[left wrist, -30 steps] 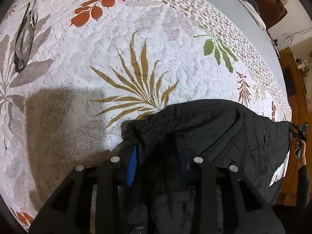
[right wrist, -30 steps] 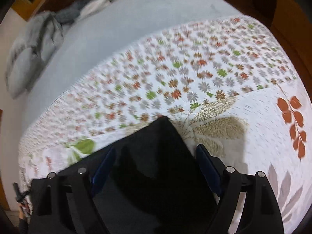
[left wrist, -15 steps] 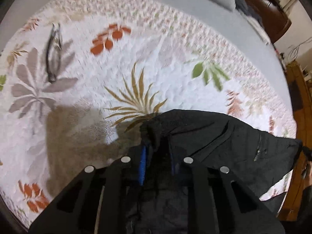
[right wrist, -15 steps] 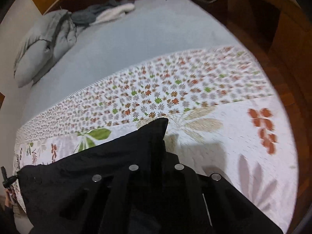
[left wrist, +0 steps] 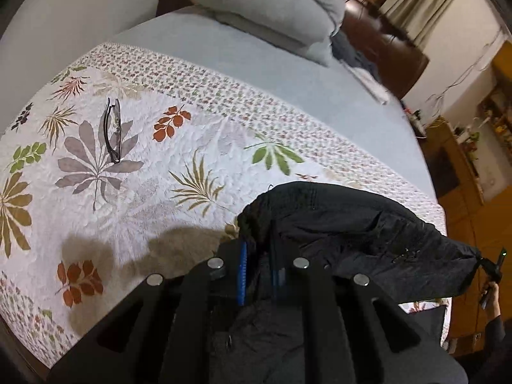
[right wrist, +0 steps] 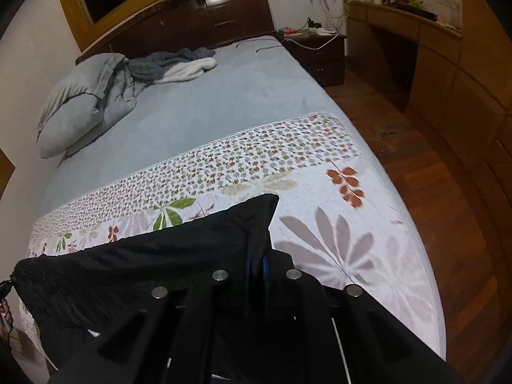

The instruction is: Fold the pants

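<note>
Pants (left wrist: 352, 233): black, hanging stretched between both grippers above the quilt (left wrist: 128, 176).
Left gripper (left wrist: 257, 265): fingers pinching one waist corner.
Right gripper (right wrist: 257, 265): pinching the other corner.
Progress: lifted only; no fold yet visible.

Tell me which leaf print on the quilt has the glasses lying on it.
The big grey fan-shaped leaf; the folded glasses lie across its top, unlike the rust, green and tan prints.
</note>
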The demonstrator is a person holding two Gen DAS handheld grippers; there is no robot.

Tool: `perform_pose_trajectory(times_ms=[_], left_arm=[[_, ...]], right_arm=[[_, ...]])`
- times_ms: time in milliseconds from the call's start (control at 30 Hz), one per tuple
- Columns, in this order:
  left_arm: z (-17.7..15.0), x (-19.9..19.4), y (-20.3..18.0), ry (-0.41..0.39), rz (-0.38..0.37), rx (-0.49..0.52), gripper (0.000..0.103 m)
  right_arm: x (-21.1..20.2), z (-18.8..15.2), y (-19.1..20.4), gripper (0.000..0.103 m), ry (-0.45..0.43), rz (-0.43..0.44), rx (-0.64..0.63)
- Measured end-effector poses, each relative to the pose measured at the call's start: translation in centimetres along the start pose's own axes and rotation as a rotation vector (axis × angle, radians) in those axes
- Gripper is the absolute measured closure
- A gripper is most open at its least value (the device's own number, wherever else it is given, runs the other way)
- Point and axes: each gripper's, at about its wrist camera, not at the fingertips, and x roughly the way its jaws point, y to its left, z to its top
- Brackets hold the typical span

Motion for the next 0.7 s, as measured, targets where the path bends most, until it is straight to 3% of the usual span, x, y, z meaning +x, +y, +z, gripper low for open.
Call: perform_pose_trajectory(times_ms=[433, 700], left_arm=[[-9.2, -7.1, 2.5, -0.048, -0.083, -0.013, 0.093], [-16.2, -7.8, 6.0, -0.022, -0.09, -0.066, 0.093]], right_arm=[[-7.4, -11.7, -2.8, 0.098, -0.148, -0.016, 0.007], [-11.4, -20.4, -3.9, 0.097, -0.239, -0.028, 0.017]])
